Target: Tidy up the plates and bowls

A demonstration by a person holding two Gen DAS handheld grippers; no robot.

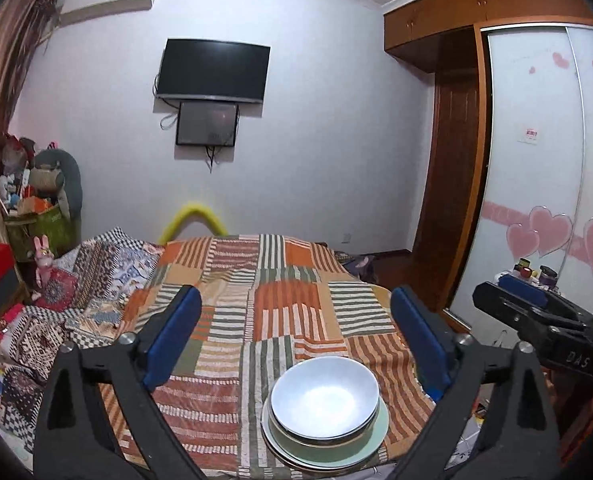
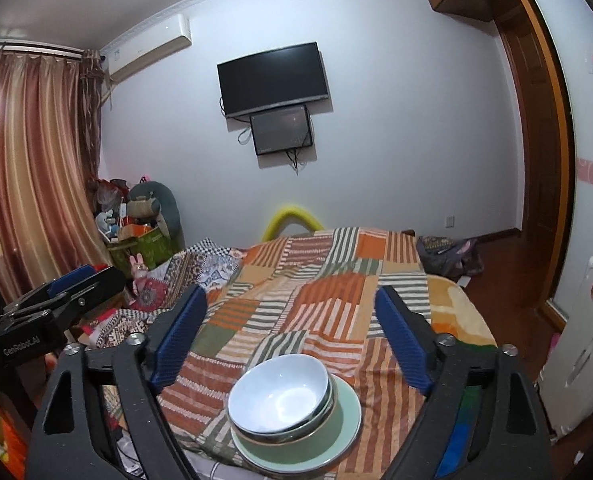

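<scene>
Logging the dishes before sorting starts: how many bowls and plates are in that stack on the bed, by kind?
White bowl: 1
Bowls nested under it: at least 2, exact number hidden
Green plate: 1
Plate beneath it: 1
Total: at least 5

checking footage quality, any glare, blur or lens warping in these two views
Left wrist: glare whitens the top bowl; wardrobe door bows from fisheye; dark corner vignette. Right wrist: softer sheen in the bowl; curtain glows at the left edge; door frame curves; focus fairly sharp.
</scene>
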